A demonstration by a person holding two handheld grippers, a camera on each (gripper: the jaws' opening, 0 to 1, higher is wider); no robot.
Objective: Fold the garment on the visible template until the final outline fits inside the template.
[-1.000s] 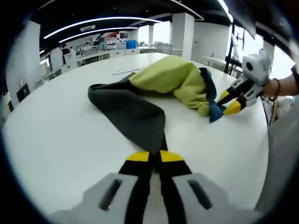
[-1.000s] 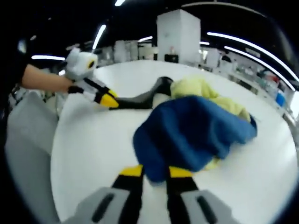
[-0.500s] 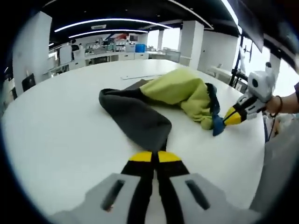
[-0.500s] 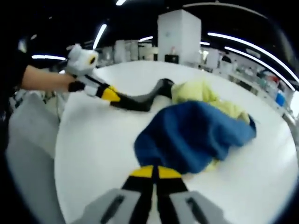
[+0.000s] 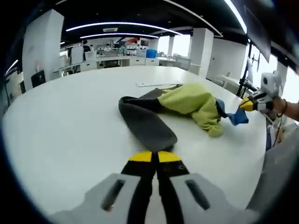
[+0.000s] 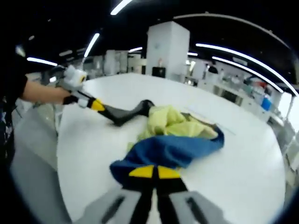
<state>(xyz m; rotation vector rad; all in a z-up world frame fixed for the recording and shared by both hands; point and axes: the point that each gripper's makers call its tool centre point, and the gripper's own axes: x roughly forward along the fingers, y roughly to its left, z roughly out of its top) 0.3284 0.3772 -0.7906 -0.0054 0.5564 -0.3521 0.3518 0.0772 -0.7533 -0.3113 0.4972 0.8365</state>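
Both grippers are pinching the garment (image 5: 187,100): left gripper (image 5: 152,157) clamping the grey end, right gripper (image 6: 153,172) the blue end. They are drawing apart, stretching the bunched cloth across the table (image 5: 60,121); spreading is under way, folding not yet begun.

White round table (image 5: 60,126), crumpled grey, yellow-green, blue garment (image 5: 187,100) on it

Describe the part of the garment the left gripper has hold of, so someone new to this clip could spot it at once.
On the white table lies one crumpled garment. Its dark grey part stretches from the yellow-green bulk to the left gripper, shut on its end. The blue part is at the right gripper.
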